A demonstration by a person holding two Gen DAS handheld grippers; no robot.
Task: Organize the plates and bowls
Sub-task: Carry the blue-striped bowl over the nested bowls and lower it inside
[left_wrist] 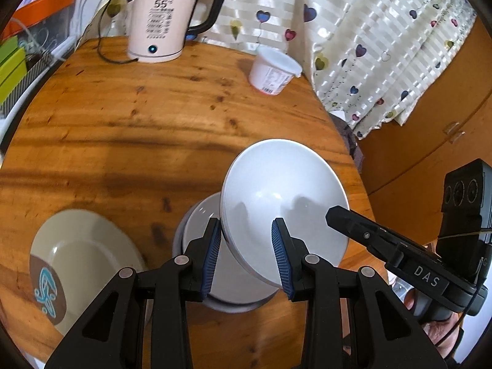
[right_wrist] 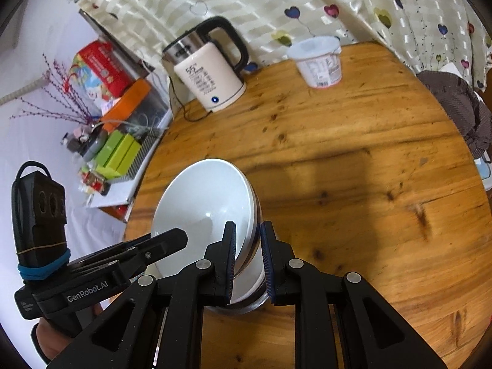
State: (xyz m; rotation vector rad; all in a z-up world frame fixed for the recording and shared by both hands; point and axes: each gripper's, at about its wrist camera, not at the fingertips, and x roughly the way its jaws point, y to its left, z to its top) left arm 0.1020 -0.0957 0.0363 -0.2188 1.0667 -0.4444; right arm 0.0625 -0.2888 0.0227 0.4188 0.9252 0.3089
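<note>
A white bowl [left_wrist: 283, 190] hangs tilted above the round wooden table [left_wrist: 123, 123], held from both sides. My left gripper [left_wrist: 246, 255] straddles its left rim, one blue pad outside and one inside, shut on it. My right gripper [left_wrist: 333, 215] comes in from the right. In the right wrist view it [right_wrist: 248, 255] is shut on the bowl's [right_wrist: 200, 203] right rim, and the left gripper [right_wrist: 181, 240] reaches over the other edge. Directly below stands another white bowl in a grey one [left_wrist: 200, 224]. A beige plate [left_wrist: 77, 255] with a brown and blue patch lies to the left.
At the back of the table stand a pink electric kettle [left_wrist: 156, 21] with its cord and a white plastic tub [left_wrist: 273, 70]. A heart-print curtain [left_wrist: 369, 30] hangs behind. A cluttered shelf [right_wrist: 117, 153] lies beyond the left edge, and a dark cloth [right_wrist: 458, 107] at the right edge.
</note>
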